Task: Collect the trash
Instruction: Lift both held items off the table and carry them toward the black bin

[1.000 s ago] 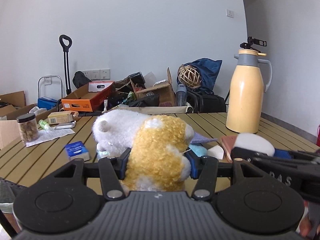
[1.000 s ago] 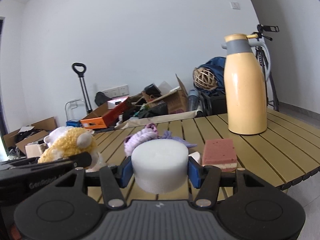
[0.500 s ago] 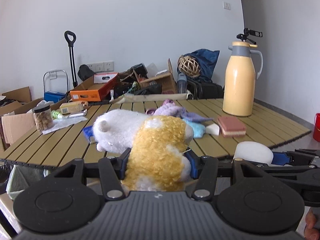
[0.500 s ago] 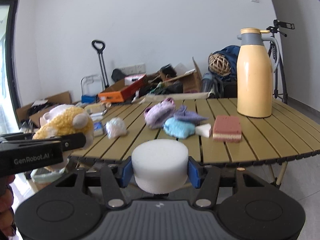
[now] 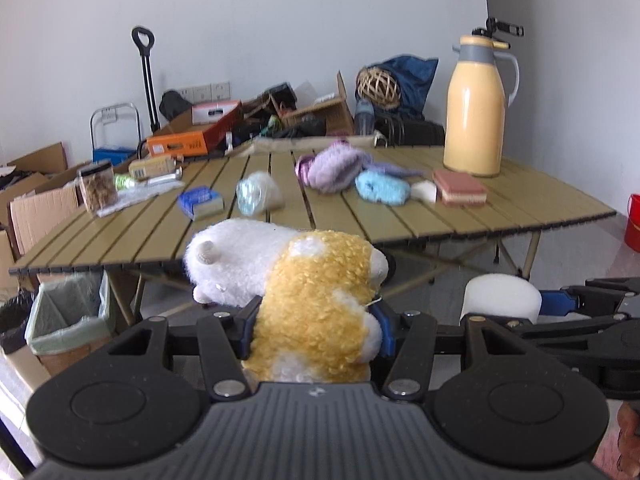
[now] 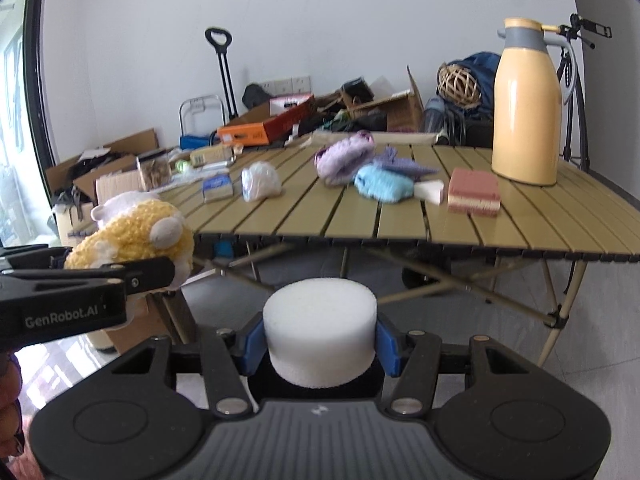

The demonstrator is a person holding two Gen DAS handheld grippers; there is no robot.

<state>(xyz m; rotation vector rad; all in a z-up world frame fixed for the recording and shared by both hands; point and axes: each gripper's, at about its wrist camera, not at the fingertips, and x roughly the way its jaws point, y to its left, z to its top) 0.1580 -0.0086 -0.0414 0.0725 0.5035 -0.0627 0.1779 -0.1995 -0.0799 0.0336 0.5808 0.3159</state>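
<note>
The left gripper (image 5: 314, 330) has its jaws clamped on a yellow-and-white plush toy (image 5: 296, 284), which is up in the air on the near side of the table (image 5: 520, 216), off its edge. The right gripper (image 6: 320, 346) is doing the same thing with a white foam cylinder (image 6: 320, 328): blue pads pressed into both sides, also held off the table's near edge. In the right wrist view the plush toy sits off to the left, beside the foam cylinder and a bit apart from it.

Down on the floor at the left, under the table's near left corner, there's a trash bin (image 5: 68, 320) with a pale green liner, mouth open.

Left on the table: a crumpled clear plastic bag (image 5: 258, 198) around the middle, a small blue box (image 5: 200, 202) just left of it, a purple knit thing (image 5: 334, 168) and a light blue fuzzy one (image 5: 382, 188) further right, then a pink sponge (image 5: 460, 192) with a small white block (image 5: 425, 191) touching or nearly touching it, kinda hard to tell. A tall yellow thermos jug (image 5: 476, 108) stands at the far right. A jar (image 5: 96, 186) sits at the left end.
</note>
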